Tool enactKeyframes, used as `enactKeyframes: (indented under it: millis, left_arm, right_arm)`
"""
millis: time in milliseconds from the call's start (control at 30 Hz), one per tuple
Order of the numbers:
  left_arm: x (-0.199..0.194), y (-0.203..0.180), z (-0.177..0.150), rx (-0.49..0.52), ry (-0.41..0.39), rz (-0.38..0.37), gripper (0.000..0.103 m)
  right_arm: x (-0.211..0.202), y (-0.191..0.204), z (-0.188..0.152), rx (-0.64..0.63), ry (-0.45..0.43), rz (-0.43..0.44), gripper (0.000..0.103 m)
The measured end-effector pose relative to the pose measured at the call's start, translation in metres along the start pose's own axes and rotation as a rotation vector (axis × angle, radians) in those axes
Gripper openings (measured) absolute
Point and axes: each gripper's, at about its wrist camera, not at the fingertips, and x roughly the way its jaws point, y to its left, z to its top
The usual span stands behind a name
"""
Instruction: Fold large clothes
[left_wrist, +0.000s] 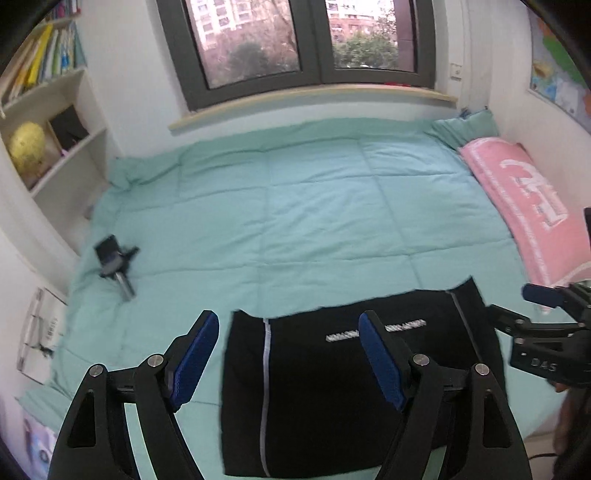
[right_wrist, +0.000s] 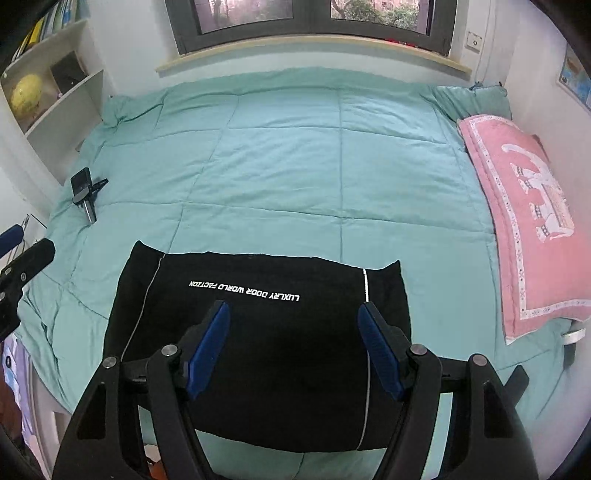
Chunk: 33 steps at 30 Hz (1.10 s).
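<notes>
A black garment (left_wrist: 314, 387) with white lettering and thin pale stripes lies folded into a neat rectangle at the near edge of a bed under a teal quilt (left_wrist: 314, 206). My left gripper (left_wrist: 288, 319) hovers above its left part, open, with nothing between its blue pads. In the right wrist view the same black garment (right_wrist: 280, 362) lies flat below my right gripper (right_wrist: 293, 305), which is also open and holds nothing. One finger of the right gripper (left_wrist: 541, 295) shows at the right edge of the left wrist view. A left gripper finger (right_wrist: 33, 254) shows at the left edge of the right wrist view.
A pink patterned pillow (right_wrist: 528, 221) lies along the bed's right side. A small black device on a stand (right_wrist: 86, 194) rests on the quilt at the left. A white bookshelf (left_wrist: 55, 122) with a yellow globe stands left of the bed, and a window sill (right_wrist: 314, 50) runs behind it.
</notes>
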Motion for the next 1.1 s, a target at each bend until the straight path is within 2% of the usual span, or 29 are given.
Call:
enactKeyframes:
  millis: [400,533,633,933,1100]
  left_arm:
    - [0.025,-0.010,-0.018,-0.018,0.097,-0.046,0.079]
    - [0.027,-0.012,-0.019,-0.014,0.101,-0.055,0.079]
    - [0.029,-0.013,-0.020,-0.008,0.105,-0.030,0.079]
    - [0.037,-0.011,-0.025,-0.020,0.136,-0.040,0.079]
    - [0.036,-0.012,-0.027,-0.010,0.127,-0.029,0.079]
  right_arm:
    - [0.005,-0.007,-0.019,0.002,0.058,-0.036,0.075]
    - [0.007,-0.017,-0.024,0.022,0.074,-0.034,0.077]
    - [0.011,-0.020,-0.027,0.030,0.092,-0.021,0.077]
    - [0.014,-0.018,-0.032,0.019,0.105,-0.007,0.077]
    - [0.018,-0.019,-0.033,0.021,0.121,0.001,0.077]
